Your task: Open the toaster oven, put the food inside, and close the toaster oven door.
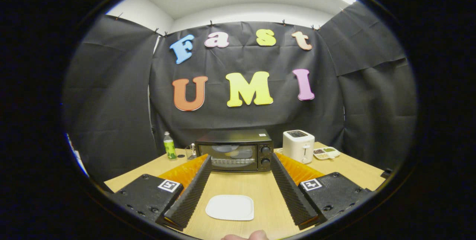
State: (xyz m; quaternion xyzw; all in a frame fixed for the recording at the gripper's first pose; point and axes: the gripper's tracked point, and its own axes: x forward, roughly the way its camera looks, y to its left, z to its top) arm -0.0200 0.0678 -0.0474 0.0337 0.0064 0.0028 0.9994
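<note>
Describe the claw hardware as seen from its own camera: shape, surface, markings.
The claw has two long straight fingers with ribbed, sawtooth-textured inner faces, spread wide apart. Each finger rides on a black block housing with visible screw heads, and each housing carries a square black-and-white fiducial tag. Orange ridged parts sit behind the fingers. No cables visible.

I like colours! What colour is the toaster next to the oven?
The toaster is white, seen in the gripper view beside the black toaster oven.

The gripper [240, 158] hangs above the table [260, 189], fingers [191, 191] spread wide apart, pressing on nothing.
</note>
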